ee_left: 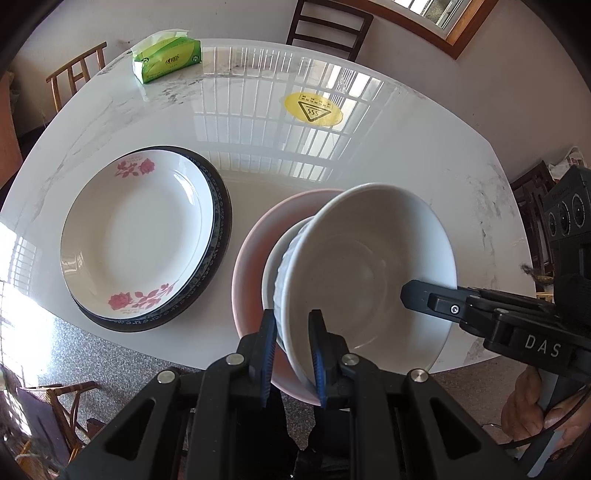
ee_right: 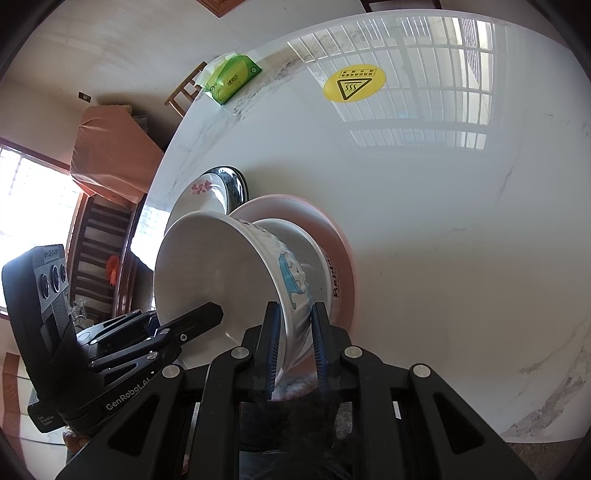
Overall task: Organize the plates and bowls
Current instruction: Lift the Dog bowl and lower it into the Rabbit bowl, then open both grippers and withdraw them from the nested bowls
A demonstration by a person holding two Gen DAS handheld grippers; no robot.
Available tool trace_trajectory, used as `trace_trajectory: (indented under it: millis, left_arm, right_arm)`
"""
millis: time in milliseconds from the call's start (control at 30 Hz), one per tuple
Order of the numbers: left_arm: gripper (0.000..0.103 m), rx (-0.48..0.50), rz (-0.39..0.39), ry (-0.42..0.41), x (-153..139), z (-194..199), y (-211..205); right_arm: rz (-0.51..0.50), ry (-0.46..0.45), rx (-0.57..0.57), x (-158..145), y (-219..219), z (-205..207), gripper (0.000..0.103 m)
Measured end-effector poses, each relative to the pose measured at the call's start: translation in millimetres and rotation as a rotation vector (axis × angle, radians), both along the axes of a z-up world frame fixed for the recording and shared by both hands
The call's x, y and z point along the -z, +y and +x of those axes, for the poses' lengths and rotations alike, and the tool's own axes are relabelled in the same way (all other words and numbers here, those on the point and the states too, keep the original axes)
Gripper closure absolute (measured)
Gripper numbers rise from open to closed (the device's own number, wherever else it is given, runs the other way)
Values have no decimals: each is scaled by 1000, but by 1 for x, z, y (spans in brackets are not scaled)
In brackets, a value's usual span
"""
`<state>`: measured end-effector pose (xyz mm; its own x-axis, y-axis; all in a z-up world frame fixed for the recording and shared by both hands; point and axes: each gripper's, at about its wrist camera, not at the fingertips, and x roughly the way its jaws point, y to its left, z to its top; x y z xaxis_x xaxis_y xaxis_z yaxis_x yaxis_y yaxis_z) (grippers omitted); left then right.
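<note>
Broadly, a white marble-look desk (ee_left: 388,162) fills both views, glossy with window reflections. On its left part sits a stack of plates (ee_left: 147,240): a white plate with pink roses (ee_left: 136,236) on top of dark-rimmed ones.

Just right of that stack, near the desk's front edge, rests a wide pink plate (ee_left: 255,236). Above it is a white bowl (ee_left: 369,266), tilted on its side, with a blue cartoon figure (ee_right: 295,277) printed on its outer wall. A second, smaller white bowl (ee_left: 271,269) shows nested behind it.

Both tools grip the tilted bowl's rim. The left tool (ee_left: 293,354) is nearly closed, one blue pad outside the wall and one inside. The right tool (ee_right: 294,343) is likewise nearly closed on the opposite rim.

At the far edge lie a green tissue pack (ee_left: 168,59) and, well apart, a round yellow warning sticker (ee_left: 313,109). Wooden chairs (ee_left: 328,27) stand around the desk.
</note>
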<state>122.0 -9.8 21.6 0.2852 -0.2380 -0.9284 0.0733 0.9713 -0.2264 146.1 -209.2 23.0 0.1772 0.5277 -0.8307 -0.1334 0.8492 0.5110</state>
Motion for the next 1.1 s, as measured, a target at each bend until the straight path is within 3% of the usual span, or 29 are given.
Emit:
trace_trajectory:
  millis: [367,500,633,900,1100]
  left_arm:
    - [83,22,47,-41,-1,-3,-7]
    - [82,29,88,-86,-3,-6,-9]
    - [82,29,140,-182,-11,-14,-11]
    - [81,23,177,-276,-13,-25,-13]
    - [81,-6,221,-352,-15,-34,-11]
  right_arm:
    - [3,9,5,4,0,0,86]
    - [5,7,7,5,1,-1,86]
    - [-2,-6,5,5,2,-3,86]
    - [-15,-84,17,-5,-3,-9,83]
    - [5,-198,41,-14,-7,-22,82]
